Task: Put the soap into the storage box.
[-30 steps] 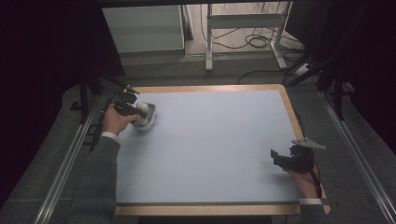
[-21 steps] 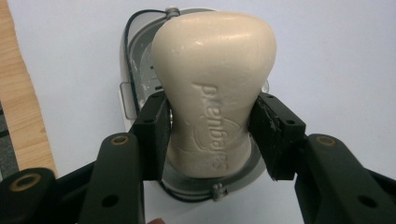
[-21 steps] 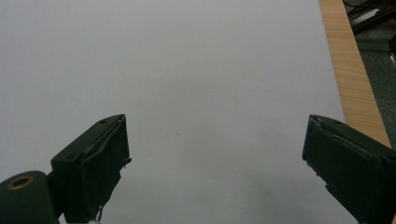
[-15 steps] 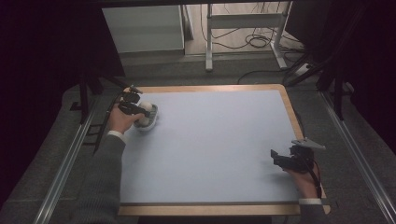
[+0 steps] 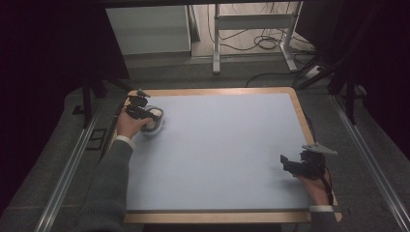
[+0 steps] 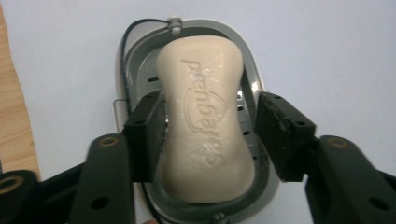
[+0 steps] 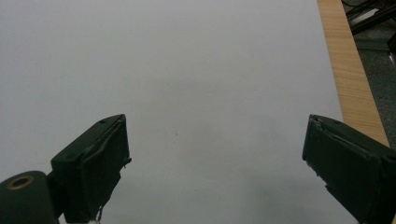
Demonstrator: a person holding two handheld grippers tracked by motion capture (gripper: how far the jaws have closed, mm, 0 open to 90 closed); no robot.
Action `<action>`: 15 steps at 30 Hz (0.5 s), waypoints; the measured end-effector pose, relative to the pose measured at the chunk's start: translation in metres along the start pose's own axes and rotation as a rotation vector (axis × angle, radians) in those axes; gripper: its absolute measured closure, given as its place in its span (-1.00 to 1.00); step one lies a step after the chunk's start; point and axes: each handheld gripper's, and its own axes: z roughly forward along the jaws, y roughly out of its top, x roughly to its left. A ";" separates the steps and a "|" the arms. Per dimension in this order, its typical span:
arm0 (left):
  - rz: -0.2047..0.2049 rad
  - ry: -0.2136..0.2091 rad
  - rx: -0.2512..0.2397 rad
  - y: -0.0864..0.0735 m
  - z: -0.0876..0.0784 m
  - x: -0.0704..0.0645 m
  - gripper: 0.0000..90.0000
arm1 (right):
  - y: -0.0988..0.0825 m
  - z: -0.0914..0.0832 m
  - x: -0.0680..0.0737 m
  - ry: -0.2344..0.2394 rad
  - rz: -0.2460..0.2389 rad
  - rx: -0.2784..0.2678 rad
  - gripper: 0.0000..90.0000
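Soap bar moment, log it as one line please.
left gripper: open, jaws straddling soap bar | soap bar: in soap dish | right gripper: open, idle

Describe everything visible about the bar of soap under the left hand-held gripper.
The bar of soap is cream-coloured, waisted in the middle, with raised lettering inside an oval on its top face and a slightly glossy surface. It lies flat in a grey and white soap dish near the mat's far left corner. The left hand-held gripper straddles its waist, jaws open: one pad looks against its side, the other stands clear.
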 end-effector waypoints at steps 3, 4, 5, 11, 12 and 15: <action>0.014 -0.007 -0.032 -0.001 -0.008 -0.004 -0.18 | 0.000 -0.001 0.000 0.000 0.000 -0.001 -0.84; 0.020 -0.010 -0.043 -0.002 -0.010 -0.005 -0.22 | 0.000 -0.001 0.000 0.000 0.000 -0.002 -0.84; 0.028 -0.015 -0.055 -0.002 -0.014 -0.006 -0.24 | 0.000 -0.001 0.000 0.000 0.001 -0.002 -0.84; 0.060 -0.053 -0.119 -0.008 -0.034 -0.016 -0.37 | 0.001 -0.001 0.000 0.001 0.001 -0.002 -0.84; 0.071 -0.068 -0.126 -0.010 -0.037 -0.019 -0.38 | 0.001 -0.001 0.000 0.001 0.000 -0.003 -0.84; 0.101 -0.100 -0.153 -0.017 -0.044 -0.026 -0.40 | 0.001 -0.001 0.001 0.000 -0.001 -0.003 -0.84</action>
